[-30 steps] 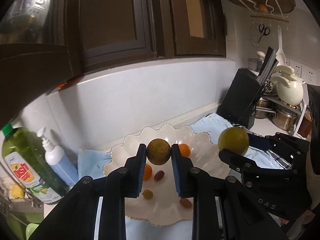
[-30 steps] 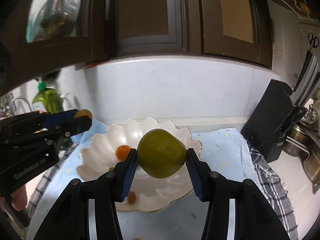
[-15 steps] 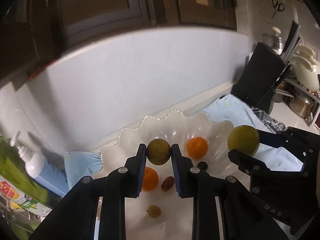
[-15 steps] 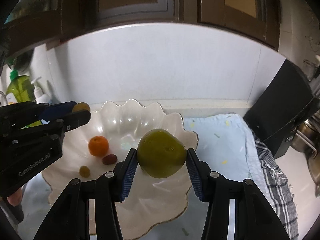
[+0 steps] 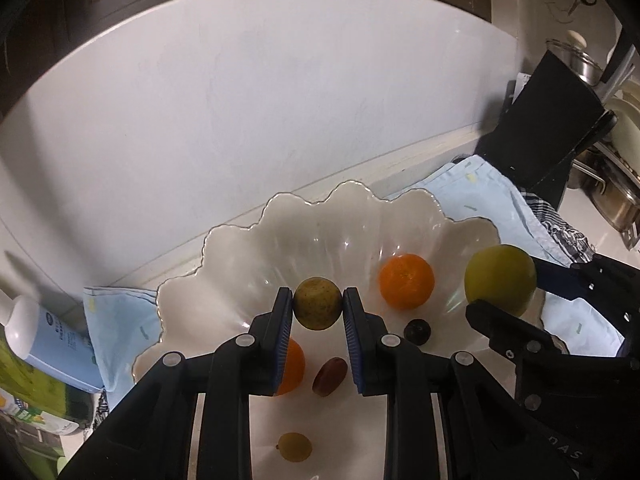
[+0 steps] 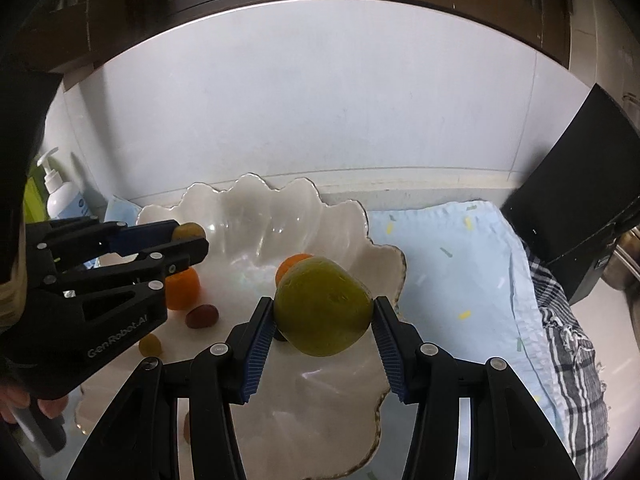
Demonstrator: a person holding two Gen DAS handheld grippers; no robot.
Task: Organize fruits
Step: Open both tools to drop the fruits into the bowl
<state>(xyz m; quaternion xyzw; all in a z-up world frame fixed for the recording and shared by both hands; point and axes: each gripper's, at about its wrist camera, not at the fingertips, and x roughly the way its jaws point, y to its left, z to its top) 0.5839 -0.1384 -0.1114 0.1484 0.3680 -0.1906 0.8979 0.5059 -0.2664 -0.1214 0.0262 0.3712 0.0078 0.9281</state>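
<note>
bowl (image 5: 472,232) pearly white | cloth (image 6: 460,248) pale blue (flecked yellow-green) | mandarin (image 5: 407,281) orange | towel (image 6: 568,328) black-white check

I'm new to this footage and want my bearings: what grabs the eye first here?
Each gripper holds a fruit above the white scalloped bowl: the left gripper pinches a small speckled green fruit, the right gripper a larger green fruit. Two oranges and smaller fruits already lie in the bowl, which sits on a pale blue cloth.

Left gripper (image 5: 318,308) jaws clamp small speckled fruit (image 5: 318,303) above scalloped white bowl (image 5: 240,256); right gripper (image 5: 505,285) grips green fruit (image 5: 500,278) over bowl's right rim.
</note>
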